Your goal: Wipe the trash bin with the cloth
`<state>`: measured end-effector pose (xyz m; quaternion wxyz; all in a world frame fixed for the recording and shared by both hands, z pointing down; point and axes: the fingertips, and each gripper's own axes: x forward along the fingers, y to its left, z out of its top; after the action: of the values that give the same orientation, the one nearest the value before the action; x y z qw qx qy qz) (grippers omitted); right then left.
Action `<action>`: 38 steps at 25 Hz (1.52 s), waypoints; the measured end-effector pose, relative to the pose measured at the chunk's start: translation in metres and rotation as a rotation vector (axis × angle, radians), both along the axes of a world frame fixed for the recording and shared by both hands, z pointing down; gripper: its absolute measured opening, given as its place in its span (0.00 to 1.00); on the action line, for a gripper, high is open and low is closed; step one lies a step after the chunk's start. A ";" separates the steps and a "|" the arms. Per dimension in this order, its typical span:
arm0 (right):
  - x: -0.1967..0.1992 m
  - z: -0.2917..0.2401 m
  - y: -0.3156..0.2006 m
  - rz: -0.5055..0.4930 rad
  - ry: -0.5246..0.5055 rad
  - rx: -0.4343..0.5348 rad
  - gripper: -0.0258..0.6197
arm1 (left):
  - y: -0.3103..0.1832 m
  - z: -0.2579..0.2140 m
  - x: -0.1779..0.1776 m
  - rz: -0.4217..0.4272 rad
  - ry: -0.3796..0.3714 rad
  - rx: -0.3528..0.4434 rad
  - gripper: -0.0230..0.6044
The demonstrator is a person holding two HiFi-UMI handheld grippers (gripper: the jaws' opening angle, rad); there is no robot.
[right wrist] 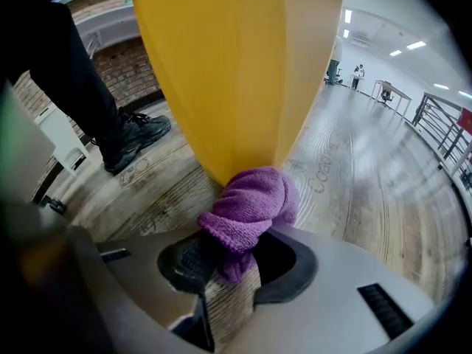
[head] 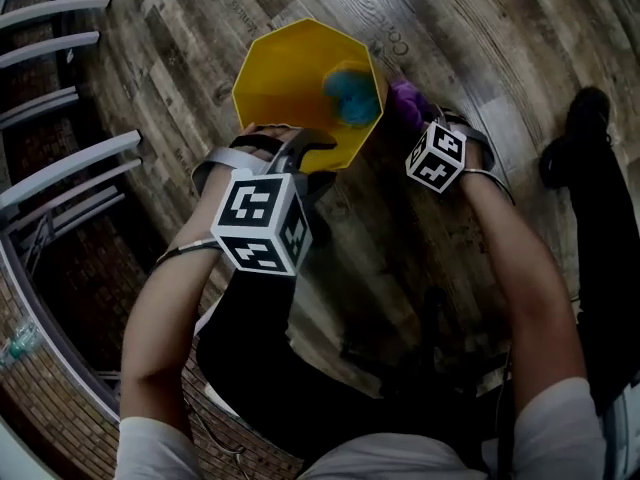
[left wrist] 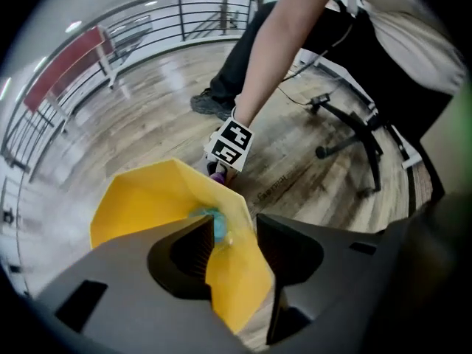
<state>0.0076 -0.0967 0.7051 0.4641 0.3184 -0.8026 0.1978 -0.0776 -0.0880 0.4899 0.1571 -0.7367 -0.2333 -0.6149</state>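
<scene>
Nearest the person, the left gripper (left wrist: 230, 240) has its jaws spread astride the near rim of the yellow trash bin (head: 285, 78). The bin's wall stands between them, with a gap on one side. Just beyond, the right gripper (right wrist: 232, 260) pinches the purple cloth (right wrist: 251, 205) against the bin's outer right wall, above the wooden floor (head: 480, 28). Farther in, a blue fuzzy thing (head: 350, 93) lies inside the bin.
</scene>
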 end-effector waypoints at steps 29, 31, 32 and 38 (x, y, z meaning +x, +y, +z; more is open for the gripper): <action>0.017 -0.121 -0.011 0.314 -0.226 0.213 0.22 | -0.014 0.023 -0.035 -0.284 0.098 0.133 0.20; 0.021 -0.124 -0.011 0.330 -0.232 0.218 0.22 | -0.005 0.022 -0.027 -0.283 0.088 0.103 0.16; 0.023 -0.126 -0.012 0.341 -0.237 0.221 0.22 | -0.001 0.022 -0.023 -0.284 0.084 0.089 0.14; 0.038 -0.158 -0.031 0.389 -0.271 0.310 0.22 | 0.010 0.022 -0.002 -0.320 0.077 0.038 0.09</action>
<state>0.0459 -0.1273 0.5468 0.2519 0.5042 -0.8018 0.1987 -0.0795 -0.0776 0.5118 0.0800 -0.7843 -0.0950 -0.6078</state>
